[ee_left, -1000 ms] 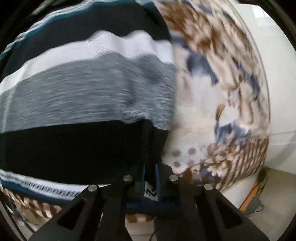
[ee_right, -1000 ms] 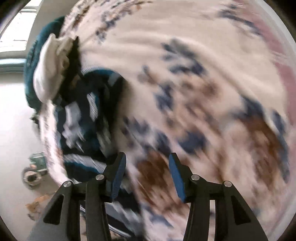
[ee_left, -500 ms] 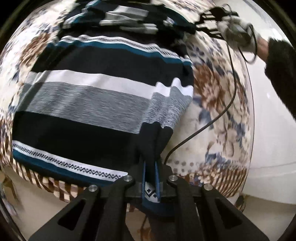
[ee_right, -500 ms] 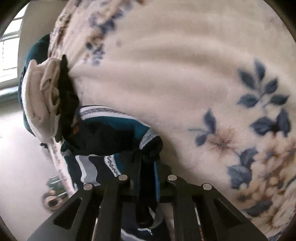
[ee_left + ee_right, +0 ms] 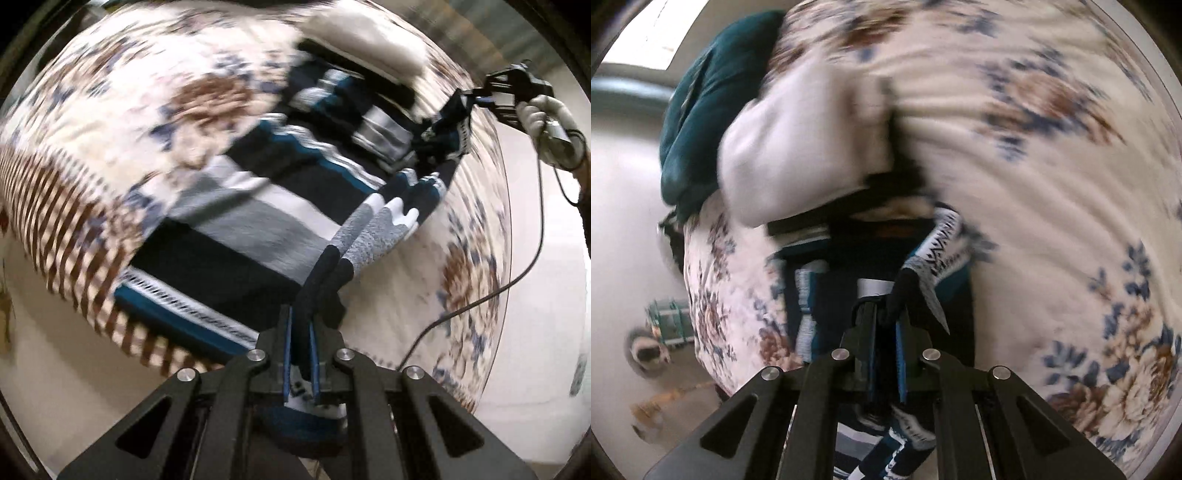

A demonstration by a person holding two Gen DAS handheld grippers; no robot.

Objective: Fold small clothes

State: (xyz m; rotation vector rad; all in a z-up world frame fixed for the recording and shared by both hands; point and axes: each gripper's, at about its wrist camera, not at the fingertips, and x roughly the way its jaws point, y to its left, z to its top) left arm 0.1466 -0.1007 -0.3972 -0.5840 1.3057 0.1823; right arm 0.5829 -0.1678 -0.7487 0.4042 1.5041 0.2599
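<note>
We see a knitted sweater (image 5: pixel 258 236) striped in black, grey, white and teal lying ahead of our left tongs (image 5: pixel 300 347), which pinch its dark edge. Our right tongs (image 5: pixel 886 332), far ahead at the opposite end, pinch another fold. Under it spreads a cream floral bed cover (image 5: pixel 155 110); a white folded garment (image 5: pixel 798 155) lies beyond.

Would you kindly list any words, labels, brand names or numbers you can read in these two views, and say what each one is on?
None: no readable text in either view.
The striped sweater carries only a white zigzag band, a woven pattern and not letters.
The floral blanket shows only flowers, blurred.
The left gripper and the right gripper show no markings.
</note>
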